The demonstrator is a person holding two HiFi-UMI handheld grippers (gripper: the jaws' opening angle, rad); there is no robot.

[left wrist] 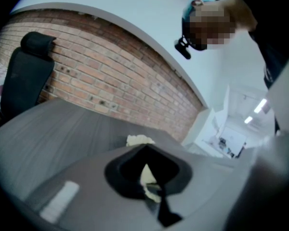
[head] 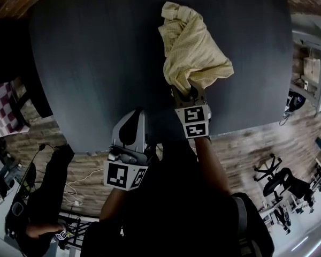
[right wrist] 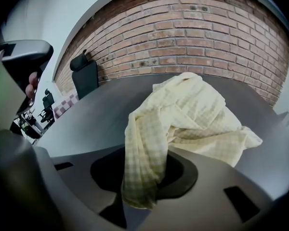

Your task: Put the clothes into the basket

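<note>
1. Yellow checked garment (head: pixel 192 50) bunched on right half of tabletop (head: pixel 96 63), near end clamped in jaws of right gripper (head: pixel 188 92).
2. Around it: black office chair (right wrist: pixel 84 76) past far left corner, brick wall (right wrist: pixel 192 37) beyond far edge.
3. Counted: one garment, two grippers, one chair beside tabletop.
4. Long axis running from near edge toward far edge, free end pointing at far edge.
5. Left gripper (head: pixel 135 116) over near edge, well apart from garment, jaws parted by a narrow slit, gripping nothing.
</note>
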